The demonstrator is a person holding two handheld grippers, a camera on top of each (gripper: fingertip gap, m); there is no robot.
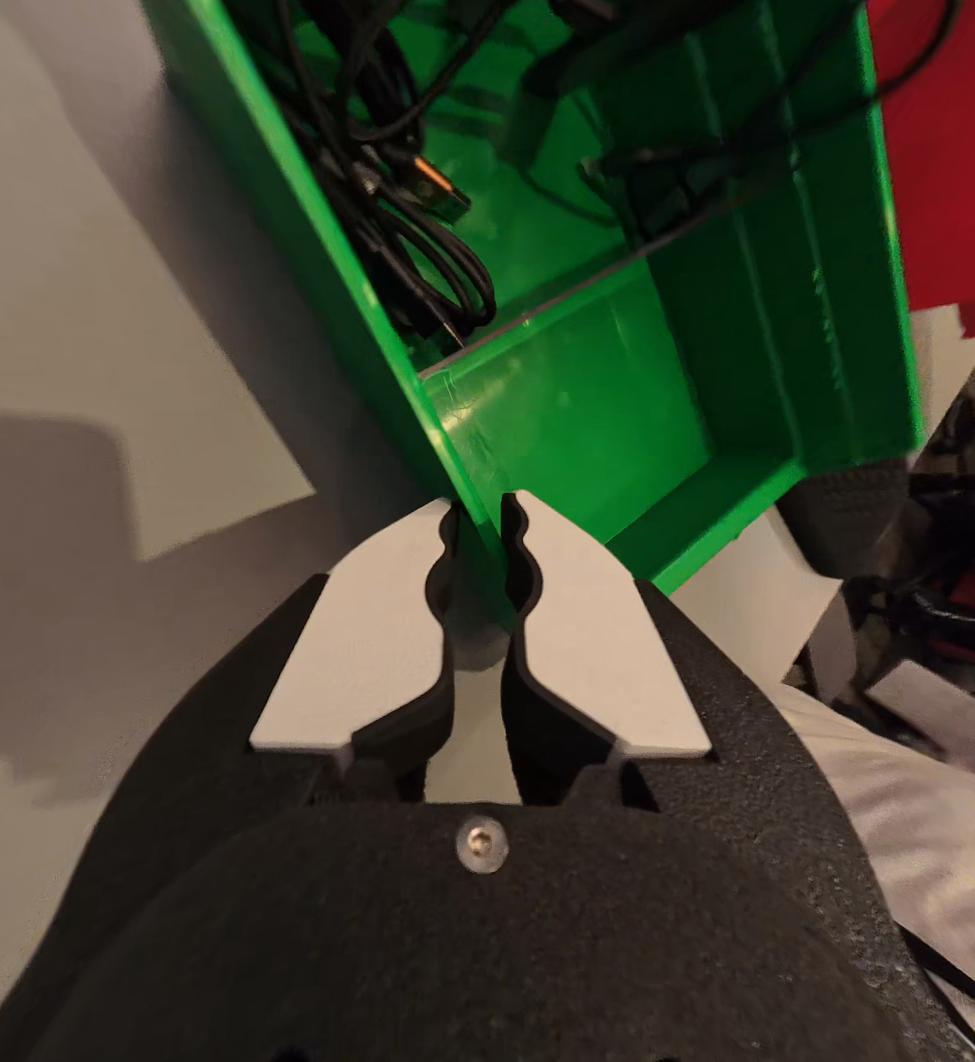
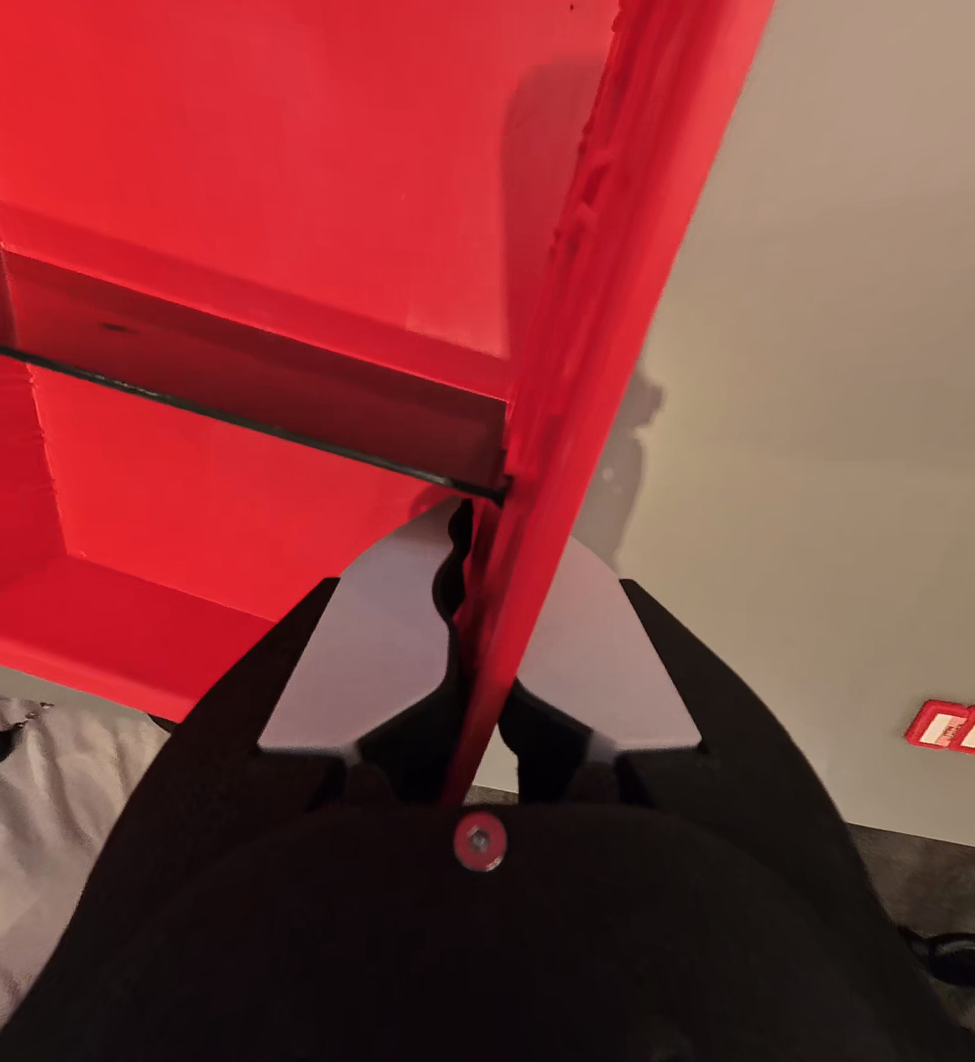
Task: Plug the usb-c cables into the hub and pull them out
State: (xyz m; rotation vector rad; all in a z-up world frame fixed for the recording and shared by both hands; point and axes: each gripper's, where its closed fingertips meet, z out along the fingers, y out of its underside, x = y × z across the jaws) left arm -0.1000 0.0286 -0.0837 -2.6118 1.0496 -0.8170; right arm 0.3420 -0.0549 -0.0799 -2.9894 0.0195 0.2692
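Observation:
A green bin (image 1: 588, 414) holds a tangle of black cables (image 1: 416, 247), one with a plug end (image 1: 442, 192) showing. The compartment nearest me is empty, behind a thin divider (image 1: 531, 322). My left gripper (image 1: 480, 508) is shut on the green bin's near wall, one finger on each side. A red bin (image 2: 243, 172) with a black divider (image 2: 243, 411) has nothing showing in it. My right gripper (image 2: 508, 534) is shut on its right wall (image 2: 582, 345), which hides most of the right finger. I cannot make out a hub.
Both bins are over a white tabletop (image 1: 100, 287). The red bin (image 1: 956, 172) sits right beside the green one. Grey cloth (image 1: 904, 850) lies at the near right. Two small red-and-white blocks (image 2: 959, 732) sit on the table by its edge, with dark floor (image 2: 933, 885) beyond.

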